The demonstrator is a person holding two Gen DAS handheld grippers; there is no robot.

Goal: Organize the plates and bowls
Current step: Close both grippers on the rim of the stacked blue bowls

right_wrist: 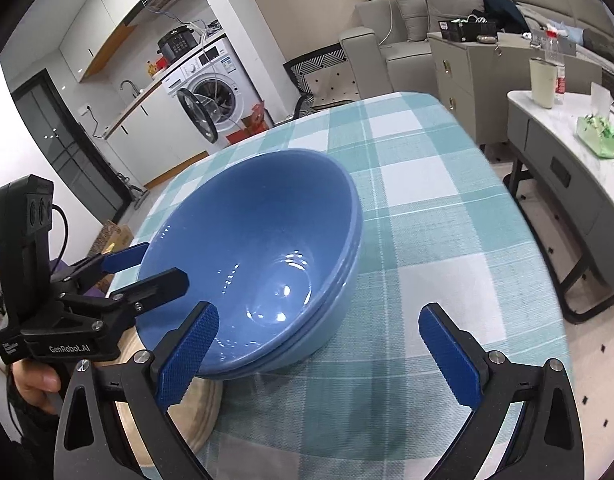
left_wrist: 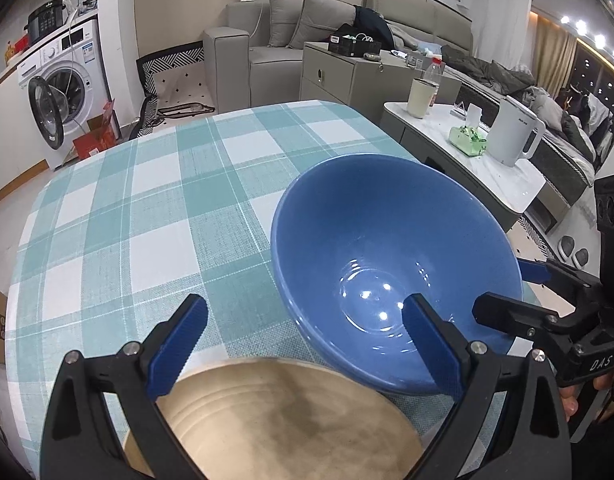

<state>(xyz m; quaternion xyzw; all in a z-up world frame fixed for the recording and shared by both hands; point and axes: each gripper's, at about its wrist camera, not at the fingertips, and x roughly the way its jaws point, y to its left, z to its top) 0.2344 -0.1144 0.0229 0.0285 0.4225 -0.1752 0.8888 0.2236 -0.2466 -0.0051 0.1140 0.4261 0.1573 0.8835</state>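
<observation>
Our left gripper has its jaws wide apart and grips nothing: one blue pad hangs over the checked cloth, the other shows in front of the blue bowl, and below them sits the beige plate. Our right gripper is likewise spread and empty, its left pad near the bowl's near rim and its right pad over bare cloth. From the right wrist view the blue bowl shows a second rim line just under the first, so we judge it to be two bowls nested, which would suit tidying like with like; we cannot be certain. The stack leans a little, and its near edge seems to sit on or just against the beige plate, though we cannot tell which. Both tools sit on opposite sides of the bowl, each visible in the other's camera, which we read as flanking it to steady or shift it. All of this rests on the worktop under the teal plaid cloth; beyond it stand a side table with a white kettle and a washing machine
</observation>
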